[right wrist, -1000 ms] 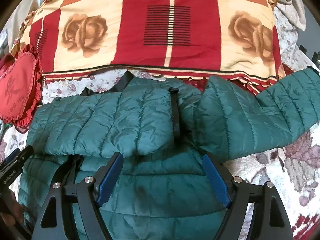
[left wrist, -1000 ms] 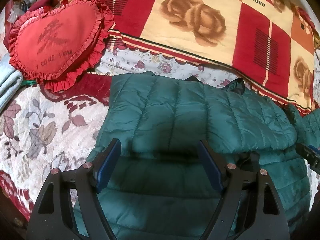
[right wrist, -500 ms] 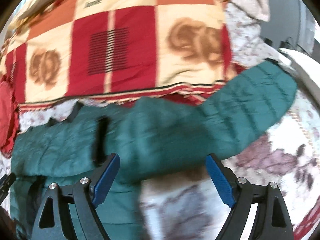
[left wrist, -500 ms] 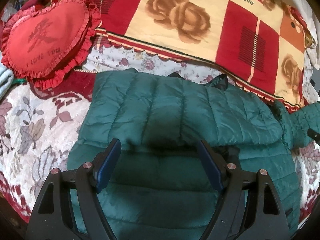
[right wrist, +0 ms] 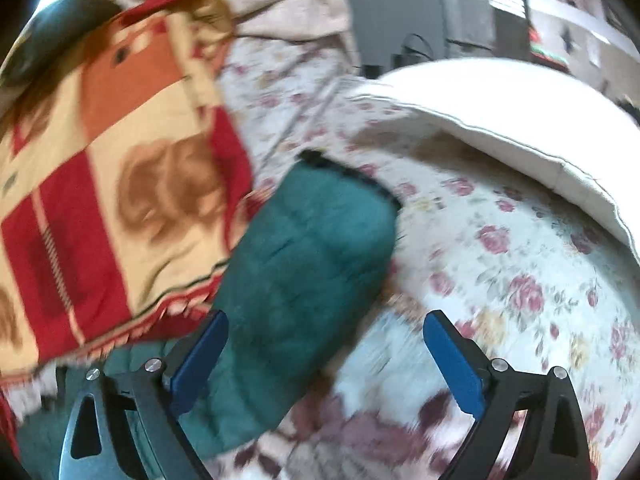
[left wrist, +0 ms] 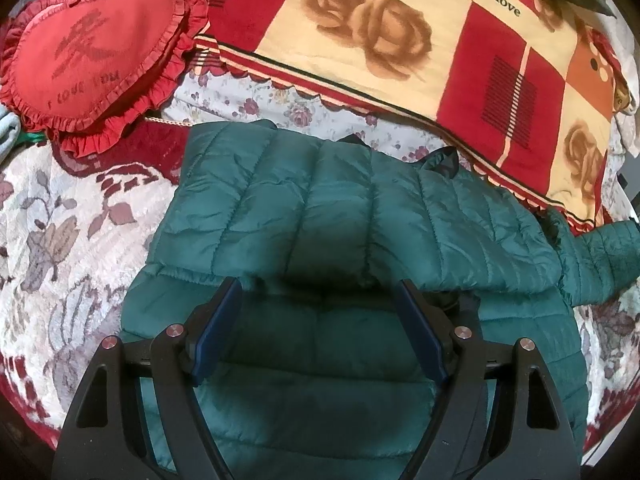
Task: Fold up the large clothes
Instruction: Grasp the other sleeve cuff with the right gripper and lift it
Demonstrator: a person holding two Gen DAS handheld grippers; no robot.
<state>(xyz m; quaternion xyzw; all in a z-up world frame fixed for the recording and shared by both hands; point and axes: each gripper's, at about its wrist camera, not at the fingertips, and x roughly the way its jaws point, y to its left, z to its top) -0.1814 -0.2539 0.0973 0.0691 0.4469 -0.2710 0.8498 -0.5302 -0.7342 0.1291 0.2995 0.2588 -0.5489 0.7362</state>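
Observation:
A dark green quilted jacket (left wrist: 340, 216) lies flat on the bed, one sleeve folded across its chest. My left gripper (left wrist: 320, 300) hovers open above the jacket's middle, with nothing between its blue pads. The other sleeve (right wrist: 308, 248) stretches out to the right over the floral bedspread, its black-trimmed cuff pointing away. My right gripper (right wrist: 326, 334) hangs over that sleeve with its jaws still opening. The sleeve passes under the left blue pad (right wrist: 200, 356) and nothing is pinched. The right wrist view is blurred by motion.
A red and cream rose-patterned blanket (left wrist: 400, 40) covers the far side of the bed. A red heart-shaped frilled cushion (left wrist: 92, 52) lies at the far left. A white pillow (right wrist: 500, 120) sits at the right, past the sleeve's cuff. The floral bedspread (right wrist: 520, 280) surrounds the jacket.
My right gripper has swung from the jacket's chest out to the right along the outstretched sleeve, rolled, and its jaws have widened. The left gripper stays open over the jacket's middle.

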